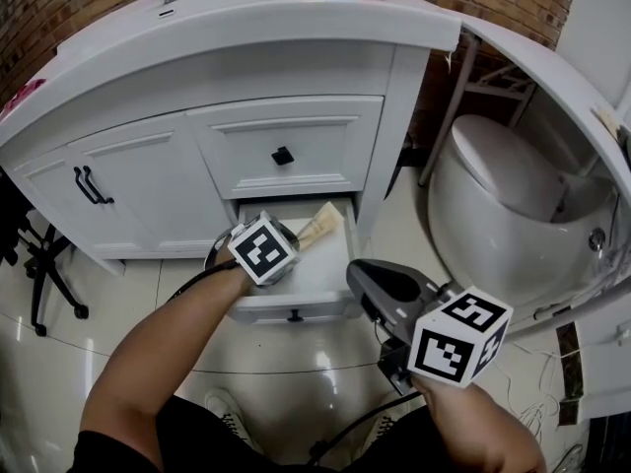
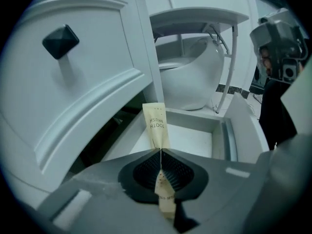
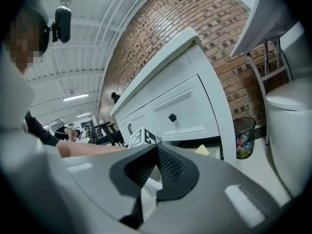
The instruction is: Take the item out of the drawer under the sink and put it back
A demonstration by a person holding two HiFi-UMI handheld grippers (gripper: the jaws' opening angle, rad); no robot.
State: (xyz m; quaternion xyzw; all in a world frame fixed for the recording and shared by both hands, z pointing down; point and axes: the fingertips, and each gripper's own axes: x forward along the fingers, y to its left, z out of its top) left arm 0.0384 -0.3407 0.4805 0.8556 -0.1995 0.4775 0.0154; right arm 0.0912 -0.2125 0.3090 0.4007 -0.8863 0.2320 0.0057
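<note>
The bottom drawer (image 1: pixel 317 282) of the white vanity stands pulled open, its white floor (image 2: pixel 191 141) bare. A tan paper packet printed "tooth brush" (image 1: pixel 322 225) (image 2: pixel 155 125) stands upright above the drawer. My left gripper (image 1: pixel 299 241) (image 2: pixel 160 153) is shut on the packet's lower half. In the head view my right gripper (image 1: pixel 357 276) hovers just right of the drawer's front corner. Its pads (image 3: pixel 157 148) meet with nothing between them.
A shut upper drawer with a black knob (image 1: pixel 283 155) sits right over the open one. Cabinet doors with black handles (image 1: pixel 91 185) lie to the left. A white toilet (image 1: pixel 498 200) stands close at the right. A wire trash bin (image 3: pixel 243 136) stands by the brick wall.
</note>
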